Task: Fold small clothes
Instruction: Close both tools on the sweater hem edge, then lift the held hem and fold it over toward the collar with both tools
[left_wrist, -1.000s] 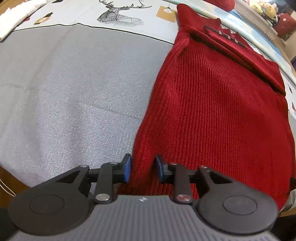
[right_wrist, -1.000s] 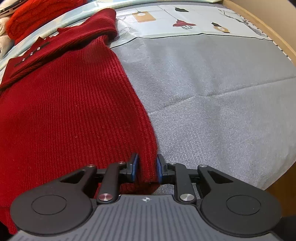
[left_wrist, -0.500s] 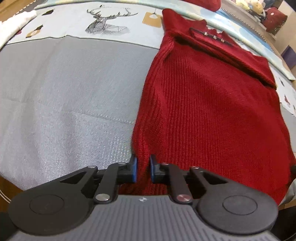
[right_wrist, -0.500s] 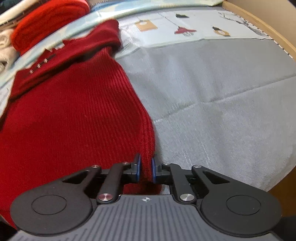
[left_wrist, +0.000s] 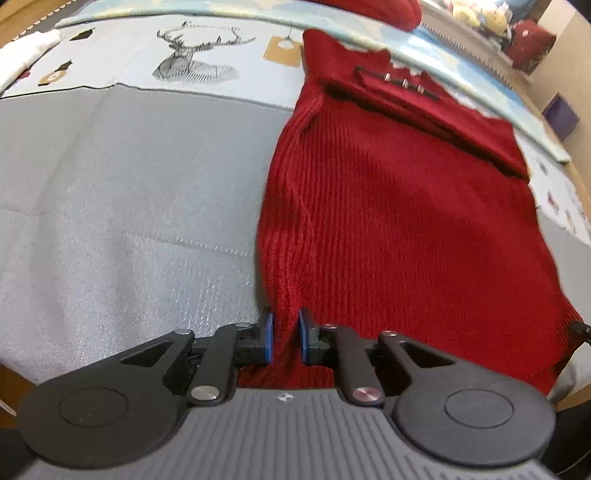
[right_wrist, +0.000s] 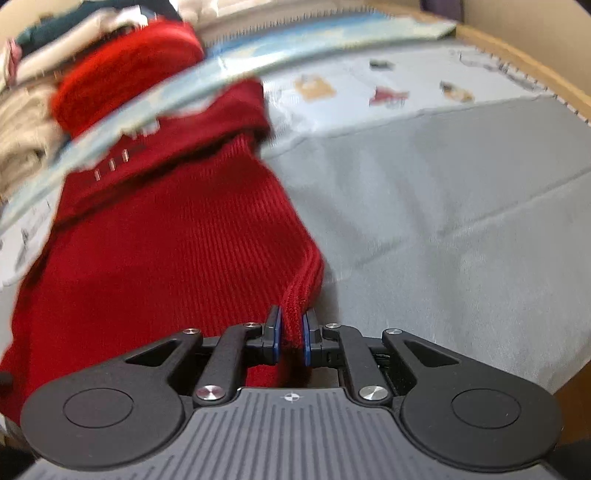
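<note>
A dark red ribbed knit sweater (left_wrist: 399, 229) lies on the grey cloth (left_wrist: 129, 206), collar with small metal buttons (left_wrist: 404, 83) at the far end. My left gripper (left_wrist: 283, 338) is shut on the sweater's near left hem corner. In the right wrist view the sweater (right_wrist: 177, 251) fills the left half, and my right gripper (right_wrist: 291, 334) is shut on its near right hem corner, which rises off the cloth in a ridge. The right wrist view is blurred.
A pale printed sheet with a deer drawing (left_wrist: 192, 59) lies beyond the grey cloth. A bright red folded garment (right_wrist: 122, 70) and beige clothes (right_wrist: 22, 147) are piled at the far side. The wooden table edge (right_wrist: 524, 62) runs along the right.
Both grippers closed on the sweater's hem corners and have lifted them. The hem now rises off the cloth and both views tilt up toward the collar.
</note>
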